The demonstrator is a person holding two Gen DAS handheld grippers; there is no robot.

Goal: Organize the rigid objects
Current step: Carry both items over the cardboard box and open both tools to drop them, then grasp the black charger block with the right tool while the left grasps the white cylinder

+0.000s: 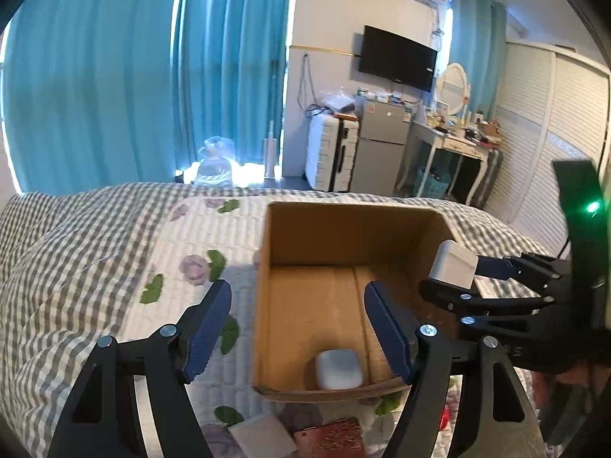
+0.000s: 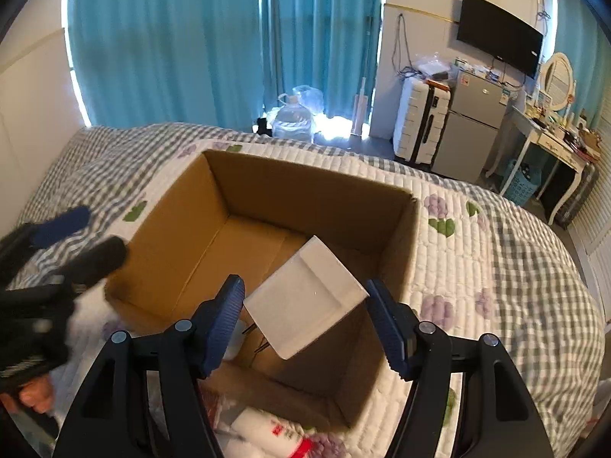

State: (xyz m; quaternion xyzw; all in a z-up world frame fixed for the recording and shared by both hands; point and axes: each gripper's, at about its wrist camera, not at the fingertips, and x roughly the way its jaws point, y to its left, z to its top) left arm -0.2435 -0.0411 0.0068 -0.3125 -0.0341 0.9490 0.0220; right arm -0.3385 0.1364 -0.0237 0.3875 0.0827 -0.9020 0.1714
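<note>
An open cardboard box stands on the bed. A white earbud case lies on its floor by the near wall. My right gripper is shut on a white square box and holds it tilted over the cardboard box's near right part; it shows in the left wrist view with the white box above the box's right wall. My left gripper is open and empty, just above the box's near left corner; it appears blurred in the right wrist view.
The bed has a white floral quilt and grey checked cover. A white flat item and a dark red patterned item lie in front of the box. Red-and-white packets lie near the box's front.
</note>
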